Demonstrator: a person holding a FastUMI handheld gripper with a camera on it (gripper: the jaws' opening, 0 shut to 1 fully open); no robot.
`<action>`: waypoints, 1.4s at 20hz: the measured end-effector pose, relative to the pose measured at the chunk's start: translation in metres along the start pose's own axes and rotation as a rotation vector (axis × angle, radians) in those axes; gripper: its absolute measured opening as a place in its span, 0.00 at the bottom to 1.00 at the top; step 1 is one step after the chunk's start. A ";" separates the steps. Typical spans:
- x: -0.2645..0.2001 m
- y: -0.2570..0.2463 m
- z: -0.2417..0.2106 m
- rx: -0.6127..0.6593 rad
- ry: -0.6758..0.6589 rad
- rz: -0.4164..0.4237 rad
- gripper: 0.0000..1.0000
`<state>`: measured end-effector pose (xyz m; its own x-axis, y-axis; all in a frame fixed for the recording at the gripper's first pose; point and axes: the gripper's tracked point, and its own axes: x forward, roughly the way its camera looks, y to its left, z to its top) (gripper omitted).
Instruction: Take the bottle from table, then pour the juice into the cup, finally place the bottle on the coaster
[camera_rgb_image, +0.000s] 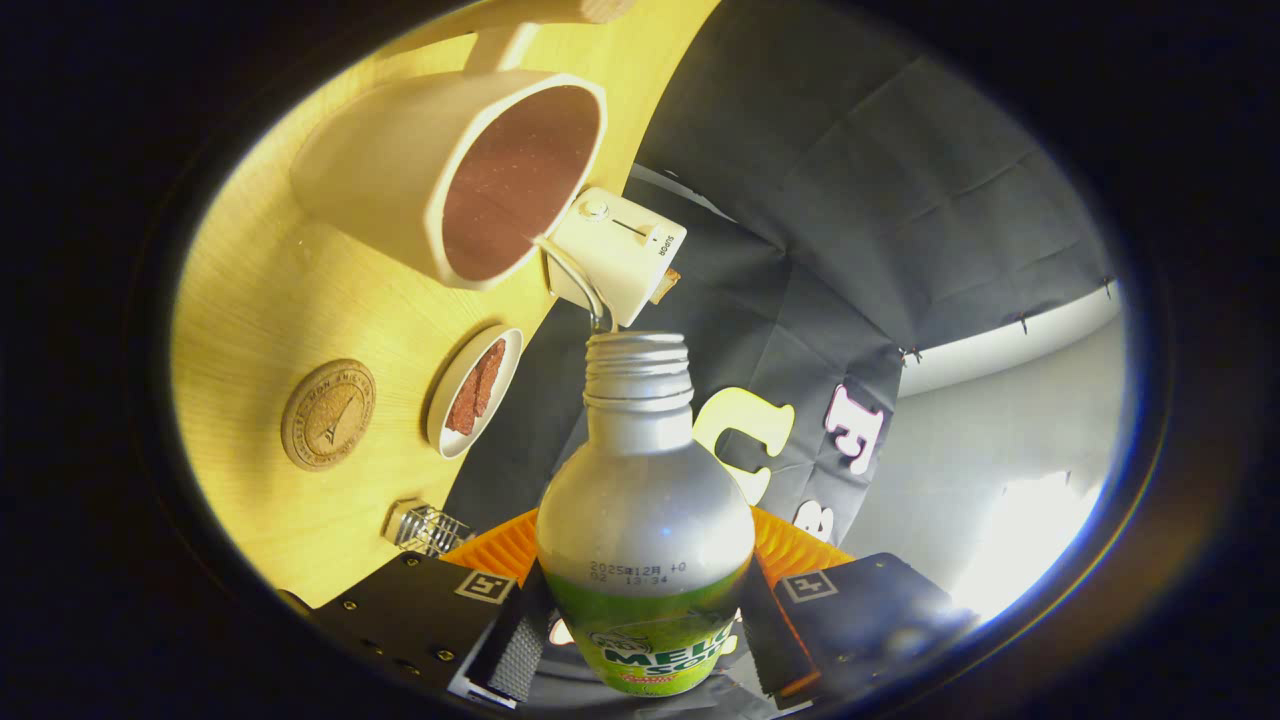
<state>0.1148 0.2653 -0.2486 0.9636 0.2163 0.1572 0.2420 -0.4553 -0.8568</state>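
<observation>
- The hand-held gripper (640, 630) clamps the bottle (645, 520) between both fingers — uncapped, tilted.
- The bottle's open mouth sits just beside the cup (450, 170).
- The coaster (328, 414) lies on the bench (270, 300), left of the bottle.

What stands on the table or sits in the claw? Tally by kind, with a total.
Bottle, clamped in the claw: 1
Cup: 1
Coaster: 1
Dish: 1
White box: 1
Clear glass piece: 1
Total: 6
</observation>
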 end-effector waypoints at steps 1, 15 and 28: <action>-0.002 -0.004 0.000 -0.018 -0.003 -0.002 0.81; 0.004 -0.035 -0.005 -0.205 -0.035 -0.067 0.81; 0.006 -0.046 0.005 -0.319 -0.064 -0.093 0.81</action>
<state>0.1086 0.2914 -0.2106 0.9292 0.3185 0.1875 0.3614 -0.6764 -0.6418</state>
